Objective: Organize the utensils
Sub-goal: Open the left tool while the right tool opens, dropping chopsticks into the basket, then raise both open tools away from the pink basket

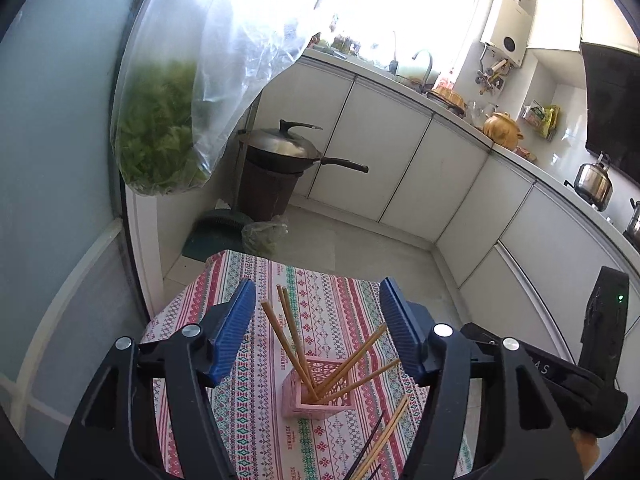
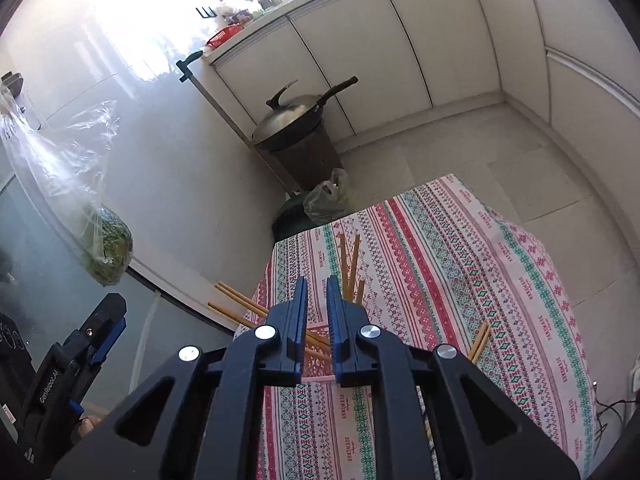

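A pink lattice holder (image 1: 318, 390) stands on the patterned tablecloth (image 1: 336, 296) with several wooden chopsticks (image 1: 290, 338) leaning out of it. Loose chopsticks (image 1: 390, 430), wooden and dark, lie on the cloth to its right. My left gripper (image 1: 318, 312) is wide open and empty, above and around the holder. In the right wrist view, my right gripper (image 2: 317, 304) has its jaws nearly together with a narrow empty gap, just above the holder (image 2: 316, 354). Chopsticks (image 2: 349, 266) stick out past the fingers. Two more chopsticks (image 2: 479, 342) lie on the cloth at right.
A wok (image 1: 286, 150) sits on a brown bin by the white cabinets (image 1: 404, 160). A plastic bag of greens (image 1: 160, 128) hangs at left. The left gripper's body (image 2: 76, 364) shows at lower left of the right wrist view. The table edge (image 2: 276, 252) is close ahead.
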Demonstrator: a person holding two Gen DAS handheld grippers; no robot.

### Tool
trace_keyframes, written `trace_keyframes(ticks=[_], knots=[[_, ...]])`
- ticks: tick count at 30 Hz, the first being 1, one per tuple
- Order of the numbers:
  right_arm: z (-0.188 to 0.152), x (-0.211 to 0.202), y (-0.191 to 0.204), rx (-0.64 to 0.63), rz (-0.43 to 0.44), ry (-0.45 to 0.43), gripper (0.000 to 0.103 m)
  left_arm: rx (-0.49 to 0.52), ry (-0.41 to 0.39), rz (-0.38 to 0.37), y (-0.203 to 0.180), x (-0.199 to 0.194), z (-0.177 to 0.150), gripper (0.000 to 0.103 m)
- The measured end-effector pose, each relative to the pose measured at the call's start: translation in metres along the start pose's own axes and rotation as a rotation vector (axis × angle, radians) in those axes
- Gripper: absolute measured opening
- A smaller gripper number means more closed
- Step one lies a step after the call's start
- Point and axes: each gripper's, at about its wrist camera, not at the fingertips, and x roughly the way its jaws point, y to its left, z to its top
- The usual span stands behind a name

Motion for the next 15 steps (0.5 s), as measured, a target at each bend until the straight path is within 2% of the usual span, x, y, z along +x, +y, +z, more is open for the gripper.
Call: trace_keyframes(ticks=[4,6,8,13,15], knots=[[-0.004,-0.014,0.002,-0.044,-0.035,-0.04,0.013,0.06,-0.019,0.03,-0.017,-0.004,-0.005,0.067],[-0.007,-0.02,0.002,-0.064,-0.054,-0.053,0.017,0.082,-0.034,0.049,-0.025,-0.006,-0.008,0.074],[-0.009,-0.025,0.002,-0.077,-0.068,-0.067,0.024,0.107,-0.041,0.064,-0.033,-0.007,-0.011,0.076],[-0.014,-0.041,0.002,-0.12,-0.116,-0.12,0.033,0.153,-0.039,0.088,-0.046,-0.006,-0.019,0.084],[-0.015,-0.046,0.001,-0.133,-0.132,-0.138,0.04,0.17,-0.043,0.101,-0.051,-0.005,-0.022,0.088]])
